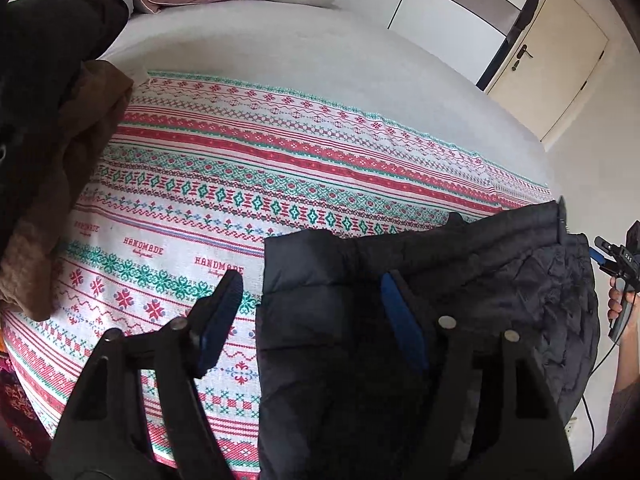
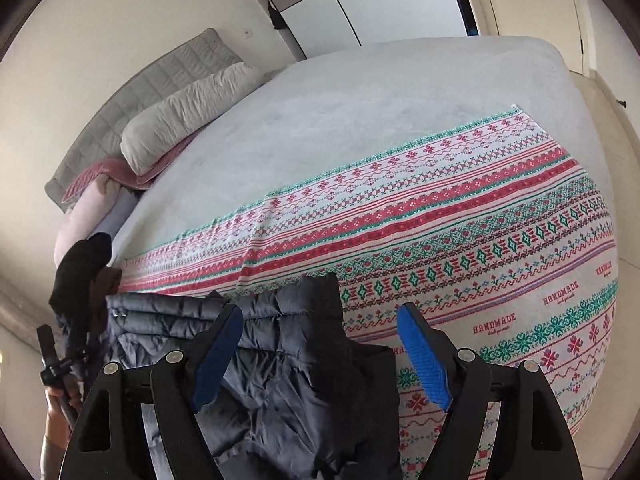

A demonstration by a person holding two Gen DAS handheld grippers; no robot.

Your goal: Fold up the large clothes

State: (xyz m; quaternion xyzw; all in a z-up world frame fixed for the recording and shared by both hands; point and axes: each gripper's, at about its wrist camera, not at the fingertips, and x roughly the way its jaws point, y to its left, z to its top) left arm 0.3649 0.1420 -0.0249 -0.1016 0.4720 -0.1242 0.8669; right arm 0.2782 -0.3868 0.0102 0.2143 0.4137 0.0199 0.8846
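Both claws, left [image 1: 312,320] and right [image 2: 320,344], hung released over the dark puffer jacket [image 1: 400,280] lying on the bed's patterned blanket [image 1: 240,184]; folding seemed barely begun, and gripping an edge probably came next.

Both wrist views look close down across the patterned blanket [image 1: 240,184], sharing the dark jacket [image 2: 280,380]

Dark puffer jacket [image 2: 280,368] between parted jaws

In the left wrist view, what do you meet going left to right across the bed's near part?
Brown garment → bare patterned cloth → dark puffer jacket → right gripper, at the frame's right edge.
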